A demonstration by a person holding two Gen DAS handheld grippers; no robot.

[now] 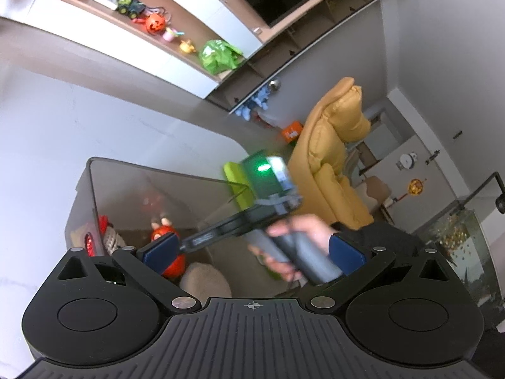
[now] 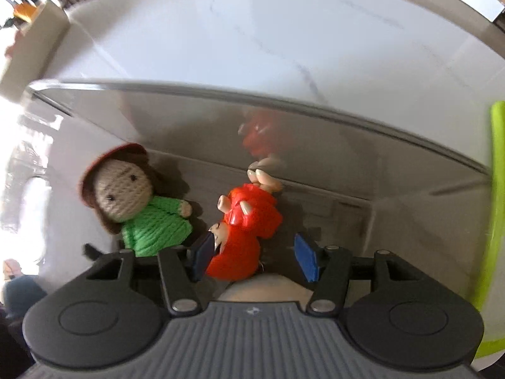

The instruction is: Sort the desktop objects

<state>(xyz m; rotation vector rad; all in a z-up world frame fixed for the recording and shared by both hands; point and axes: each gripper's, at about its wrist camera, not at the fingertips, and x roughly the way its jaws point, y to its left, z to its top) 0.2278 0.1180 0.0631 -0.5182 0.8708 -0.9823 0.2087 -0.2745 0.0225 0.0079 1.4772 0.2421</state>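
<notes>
A grey storage bin stands on the white table. In the right wrist view a red plastic figure lies on the bin floor between my right gripper's blue pads; the right gripper is open, with a gap on the right side. A crocheted doll in a green dress and red hat lies to its left. My left gripper is open and empty above the bin. In the left wrist view the right gripper and hand reach into the bin by the red figure.
A beige soft object and a red-and-white toy also lie in the bin. A lime-green tray sits at the bin's right edge. A yellow armchair and a toy shelf stand beyond the white table.
</notes>
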